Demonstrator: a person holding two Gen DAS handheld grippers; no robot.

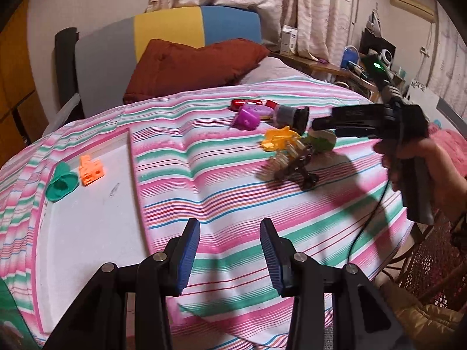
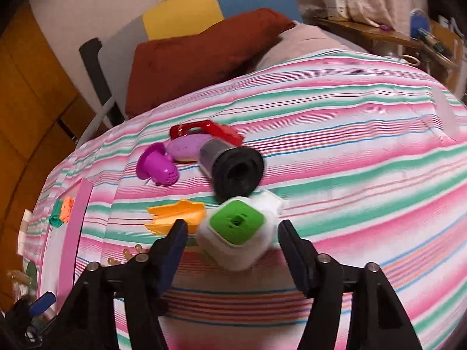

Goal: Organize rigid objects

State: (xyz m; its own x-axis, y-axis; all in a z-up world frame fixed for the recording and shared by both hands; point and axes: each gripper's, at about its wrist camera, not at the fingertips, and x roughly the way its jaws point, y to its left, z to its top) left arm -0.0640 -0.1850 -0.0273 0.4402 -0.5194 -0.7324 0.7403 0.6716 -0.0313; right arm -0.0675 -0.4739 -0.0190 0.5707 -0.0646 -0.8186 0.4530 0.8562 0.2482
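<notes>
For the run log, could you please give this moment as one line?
left gripper: open, empty | right gripper: open around green-topped white container | tray: two pieces

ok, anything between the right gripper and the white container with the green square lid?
Nothing visible. The white container with the green square lid lies right between the open fingers of the right gripper, pads not touching it. The orange plastic piece lies just left, behind the left finger; the black cylinder lies beyond.

A home bedroom: a bed under a pink-and-green striped cotton cover, a rust-red fabric pillow, pale patterned curtains.
</notes>
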